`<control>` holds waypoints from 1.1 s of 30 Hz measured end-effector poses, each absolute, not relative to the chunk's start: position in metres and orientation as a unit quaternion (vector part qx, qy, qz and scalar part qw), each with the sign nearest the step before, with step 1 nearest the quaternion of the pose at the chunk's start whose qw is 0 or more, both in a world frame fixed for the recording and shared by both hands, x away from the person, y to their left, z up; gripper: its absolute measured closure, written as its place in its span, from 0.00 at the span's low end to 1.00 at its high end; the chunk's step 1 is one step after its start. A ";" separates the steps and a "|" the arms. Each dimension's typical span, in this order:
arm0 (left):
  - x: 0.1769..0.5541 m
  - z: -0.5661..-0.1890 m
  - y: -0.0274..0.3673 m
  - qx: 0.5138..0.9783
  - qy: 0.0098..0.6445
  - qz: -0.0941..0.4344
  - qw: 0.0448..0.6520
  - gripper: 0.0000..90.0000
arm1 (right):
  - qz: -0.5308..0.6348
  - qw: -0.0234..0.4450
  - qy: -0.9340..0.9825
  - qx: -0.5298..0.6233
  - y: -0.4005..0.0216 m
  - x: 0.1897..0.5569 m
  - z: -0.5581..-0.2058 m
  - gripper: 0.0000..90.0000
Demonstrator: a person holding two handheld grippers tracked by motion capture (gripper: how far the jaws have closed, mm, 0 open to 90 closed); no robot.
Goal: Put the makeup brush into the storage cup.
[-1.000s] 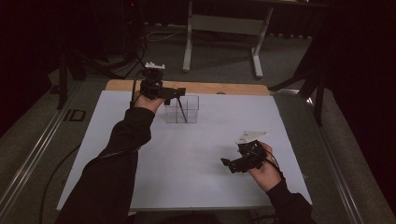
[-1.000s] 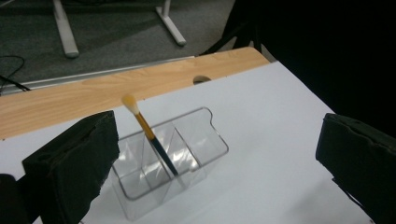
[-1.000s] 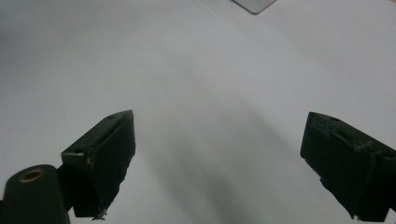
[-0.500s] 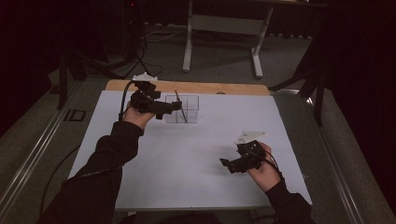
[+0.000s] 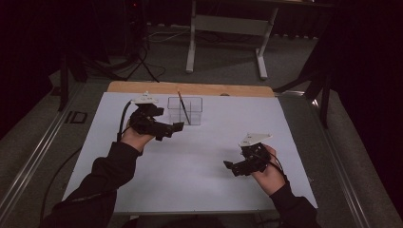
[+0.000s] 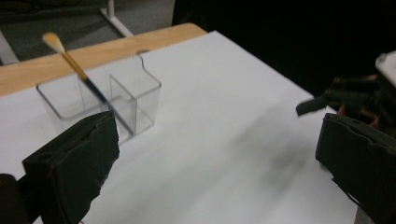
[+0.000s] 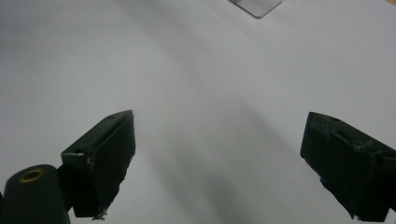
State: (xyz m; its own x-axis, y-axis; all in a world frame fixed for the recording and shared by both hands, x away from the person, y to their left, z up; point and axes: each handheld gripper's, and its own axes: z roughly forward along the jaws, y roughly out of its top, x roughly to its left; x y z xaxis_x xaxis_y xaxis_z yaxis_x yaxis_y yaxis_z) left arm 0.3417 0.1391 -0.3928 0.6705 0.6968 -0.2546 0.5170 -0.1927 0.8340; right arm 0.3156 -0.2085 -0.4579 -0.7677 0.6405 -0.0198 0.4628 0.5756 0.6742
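High view: white sheet [image 5: 190,166] covers the table, a strip of bare wood [image 5: 190,88] showing along the far edge. A clear two-compartment holder [image 5: 185,110] stands on the sheet toward the far side, a little left of centre. A paintbrush [image 5: 184,107] leans inside it, handle down, tilted, its top toward the far left; which compartment it sits in cannot be told from here. Left gripper [image 5: 170,129] hovers just left of and nearer than the holder, pointing right, apart from it, nothing between the jaws. Right gripper [image 5: 232,167] sits at the near right of the sheet, well apart from the holder, pointing left, a cable looping off it. Left gripper view: both black jaws spread wide at the bottom corners, bare sheet between them. The holder [image 6: 100,100] stands beyond the left jaw, and here the paintbrush [image 6: 81,77] rests in the left-hand compartment, pale bristle tip up and to the left, dark blue lower handle against the divider wall. The other gripper shows at the right edge, blurred. Right gripper view: jaws spread wide, empty, plain white sheet [image 7: 201,93] between them. A corner of the holder [image 7: 256,6] peeks in at the top edge.
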 end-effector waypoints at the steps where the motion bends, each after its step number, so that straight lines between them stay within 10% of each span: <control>1: 0.340 -0.395 0.140 0.768 0.395 0.091 0.496 0.00 | 0.337 0.131 0.878 0.315 -0.208 0.315 -0.458 0.11; 33: 0.279 -0.464 0.161 0.770 0.403 0.097 0.484 0.00 | 0.336 0.133 0.879 0.311 -0.207 0.314 -0.458 0.11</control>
State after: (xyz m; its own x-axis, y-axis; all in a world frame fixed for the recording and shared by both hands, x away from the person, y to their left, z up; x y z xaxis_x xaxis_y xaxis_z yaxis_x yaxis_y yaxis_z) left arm 0.2787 0.1615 -0.4641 0.6556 0.7157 -0.2408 0.5274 -0.2058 0.8243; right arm 0.3138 -0.2066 -0.4583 -0.7711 0.6363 -0.0241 0.4579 0.5804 0.6734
